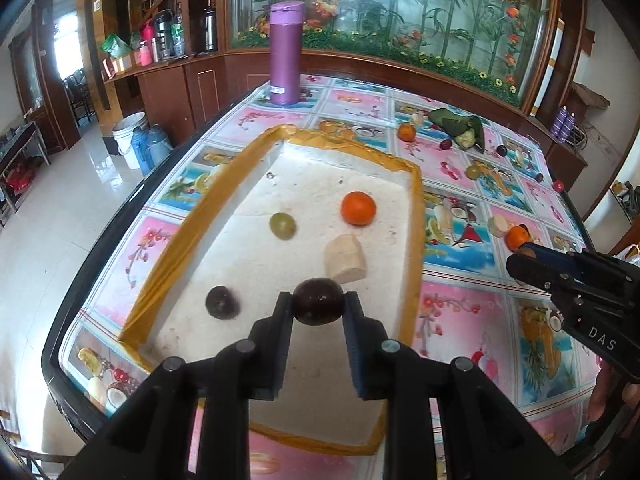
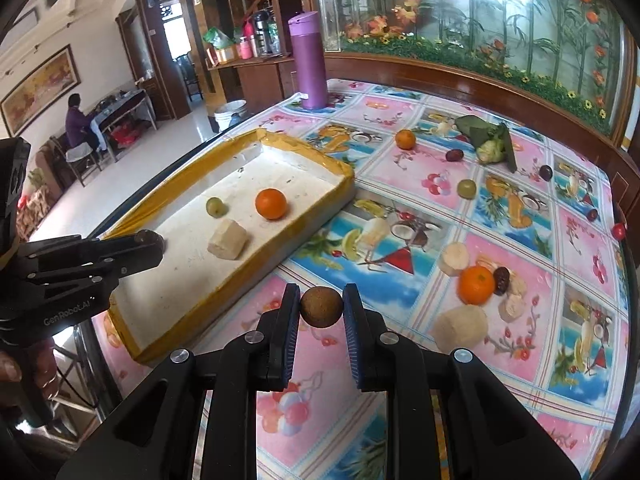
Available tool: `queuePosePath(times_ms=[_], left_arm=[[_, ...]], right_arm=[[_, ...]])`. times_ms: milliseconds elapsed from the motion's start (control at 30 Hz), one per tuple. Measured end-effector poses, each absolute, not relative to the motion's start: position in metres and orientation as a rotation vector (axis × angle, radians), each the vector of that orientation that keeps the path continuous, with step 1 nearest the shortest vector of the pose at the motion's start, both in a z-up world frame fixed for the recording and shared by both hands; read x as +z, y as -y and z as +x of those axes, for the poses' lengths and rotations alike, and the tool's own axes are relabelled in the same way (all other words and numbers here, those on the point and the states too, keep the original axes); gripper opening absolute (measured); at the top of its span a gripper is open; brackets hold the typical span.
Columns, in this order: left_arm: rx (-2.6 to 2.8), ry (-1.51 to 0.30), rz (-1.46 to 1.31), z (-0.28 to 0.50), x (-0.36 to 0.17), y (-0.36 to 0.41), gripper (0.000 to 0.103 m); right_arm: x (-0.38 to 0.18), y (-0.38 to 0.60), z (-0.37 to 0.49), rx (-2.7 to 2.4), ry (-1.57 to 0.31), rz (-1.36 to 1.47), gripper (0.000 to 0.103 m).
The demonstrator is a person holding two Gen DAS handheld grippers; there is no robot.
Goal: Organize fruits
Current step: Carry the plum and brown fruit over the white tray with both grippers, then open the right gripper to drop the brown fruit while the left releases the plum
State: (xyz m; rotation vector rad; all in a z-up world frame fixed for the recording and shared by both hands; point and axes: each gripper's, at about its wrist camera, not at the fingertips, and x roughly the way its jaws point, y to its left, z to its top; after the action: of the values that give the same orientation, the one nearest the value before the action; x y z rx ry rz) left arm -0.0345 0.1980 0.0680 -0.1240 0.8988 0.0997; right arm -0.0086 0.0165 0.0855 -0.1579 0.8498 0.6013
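Note:
My left gripper [image 1: 319, 303] is shut on a dark round fruit [image 1: 319, 301], held over the near part of the white tray [image 1: 224, 184] with yellow taped rim. In the tray lie an orange [image 1: 358, 208], a green grape [image 1: 282, 225], a pale banana chunk [image 1: 345, 259] and a dark fruit [image 1: 221, 301]. My right gripper [image 2: 321, 307] is shut on a brown round fruit [image 2: 321, 306], held above the tablecloth just right of the tray [image 2: 320, 216]. The left gripper [image 2: 148, 246] shows at the left of the right wrist view.
On the fruit-print tablecloth [image 2: 440, 208] lie an orange [image 2: 476, 285], banana chunks [image 2: 461, 327], a dark date [image 2: 501, 280], another orange [image 2: 405, 139], a green grape [image 2: 466, 188], dark plums [image 2: 454, 155] and a leafy vegetable [image 2: 490, 140]. A purple flask [image 2: 308, 66] stands at the far edge.

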Motion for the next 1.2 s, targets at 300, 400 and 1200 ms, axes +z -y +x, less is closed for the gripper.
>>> queuePosePath(times_ms=[300,400,1200], left_arm=[[0.157,-0.932,-0.152,-0.021,0.056,-0.238,0.028],[0.166,-0.943,-0.155,-0.01,0.052,-0.245,0.028],[0.151,-1.07,-0.145,0.052,0.017,-0.266,0.029]], right_arm=[[0.087,-0.058,0.021,0.657,-0.862,-0.18,0.021],[0.086,-0.075,0.038,0.66,-0.862,-0.193,0.021],[0.035,-0.129,0.124,0.599,-0.946,-0.281,0.021]])
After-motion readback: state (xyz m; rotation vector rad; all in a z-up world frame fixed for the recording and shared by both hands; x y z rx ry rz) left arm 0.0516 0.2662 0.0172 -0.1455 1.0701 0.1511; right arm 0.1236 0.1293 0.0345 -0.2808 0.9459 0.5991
